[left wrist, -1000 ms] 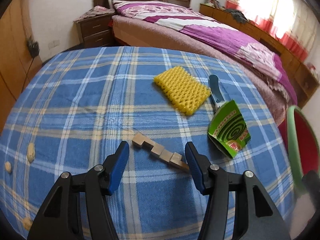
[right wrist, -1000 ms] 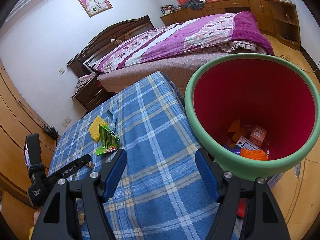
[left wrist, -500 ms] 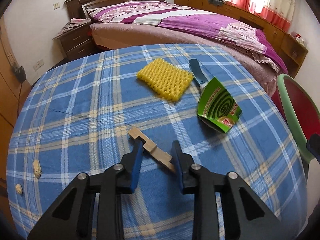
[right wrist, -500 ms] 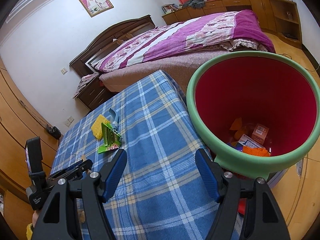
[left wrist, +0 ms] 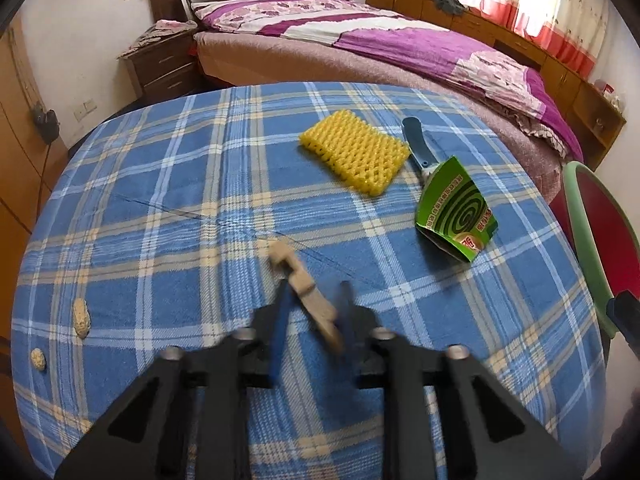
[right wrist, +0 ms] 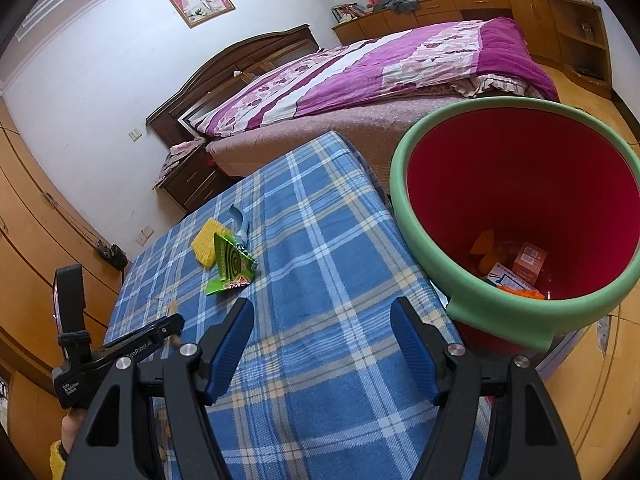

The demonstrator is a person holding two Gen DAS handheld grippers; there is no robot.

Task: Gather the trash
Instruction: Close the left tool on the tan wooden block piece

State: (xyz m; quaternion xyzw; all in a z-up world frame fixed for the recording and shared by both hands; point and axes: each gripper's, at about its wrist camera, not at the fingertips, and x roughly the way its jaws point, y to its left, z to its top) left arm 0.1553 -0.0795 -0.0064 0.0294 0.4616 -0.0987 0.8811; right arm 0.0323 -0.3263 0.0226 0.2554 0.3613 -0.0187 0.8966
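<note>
A pale wooden stepped piece [left wrist: 286,260] sticks out forward from my left gripper [left wrist: 315,300], which is shut on its near end just above the blue plaid tablecloth [left wrist: 160,200]. Farther back on the cloth lie a yellow foam net [left wrist: 354,156], a green mosquito-coil box [left wrist: 454,212] and a blue-handled tool [left wrist: 416,146] half under the box. My right gripper [right wrist: 323,312] hangs open over the table's right side, with nothing between its fingers. The red bin with a green rim [right wrist: 400,184] stands just right of it and holds several scraps.
Two peanuts [left wrist: 81,317] lie near the table's left edge. A bed with a purple cover [left wrist: 400,48] stands behind the table and a nightstand [left wrist: 160,64] beside it. Wooden wardrobes line the left wall. The bin rim [left wrist: 588,216] touches the table's right edge.
My left gripper's fingers have closed from wide apart onto the wooden piece, whose far end now tilts up. The right gripper has stayed in place, still open.
</note>
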